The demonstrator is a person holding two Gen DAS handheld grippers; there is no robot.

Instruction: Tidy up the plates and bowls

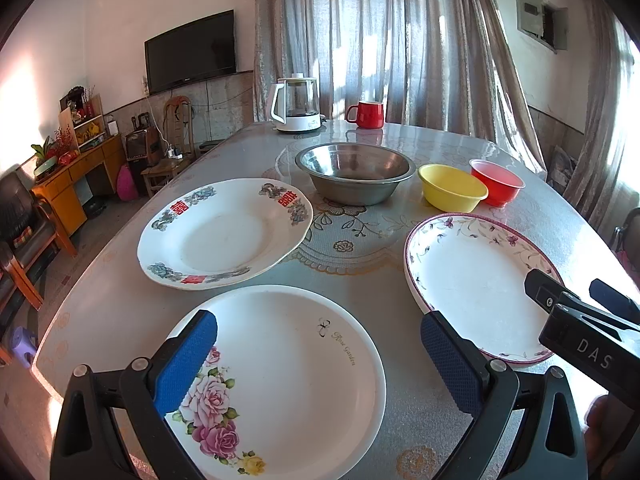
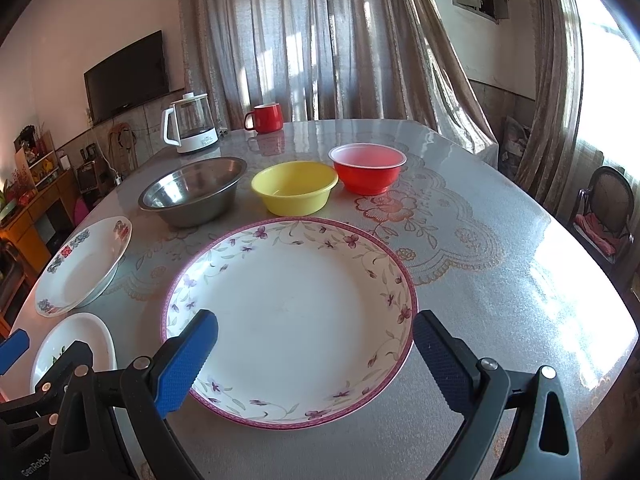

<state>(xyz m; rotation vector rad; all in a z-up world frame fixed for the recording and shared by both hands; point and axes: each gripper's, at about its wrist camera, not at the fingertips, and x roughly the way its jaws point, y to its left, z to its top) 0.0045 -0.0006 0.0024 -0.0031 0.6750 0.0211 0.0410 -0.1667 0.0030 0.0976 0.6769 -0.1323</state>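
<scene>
Three plates lie on the table. The rose-pattern plate [image 1: 280, 380] is nearest, under my open left gripper [image 1: 320, 364], whose blue fingers straddle it from above. A plate with red characters [image 1: 224, 232] sits behind it to the left. The purple-rimmed floral plate [image 2: 288, 320] lies below my open right gripper [image 2: 316, 356], its jaws spread over the near rim. Behind stand a steel bowl [image 2: 192, 192], a yellow bowl [image 2: 294, 188] and a red bowl [image 2: 367, 168] in a row. The right gripper [image 1: 576, 300] also shows over the floral plate [image 1: 476, 280] in the left wrist view.
A white kettle [image 1: 296, 104] and a red mug [image 1: 366, 114] stand at the table's far edge [image 2: 400, 124]. Chairs flank the table, one at the right [image 2: 608, 208]. Curtains hang behind; a wall television and wooden furniture are on the left.
</scene>
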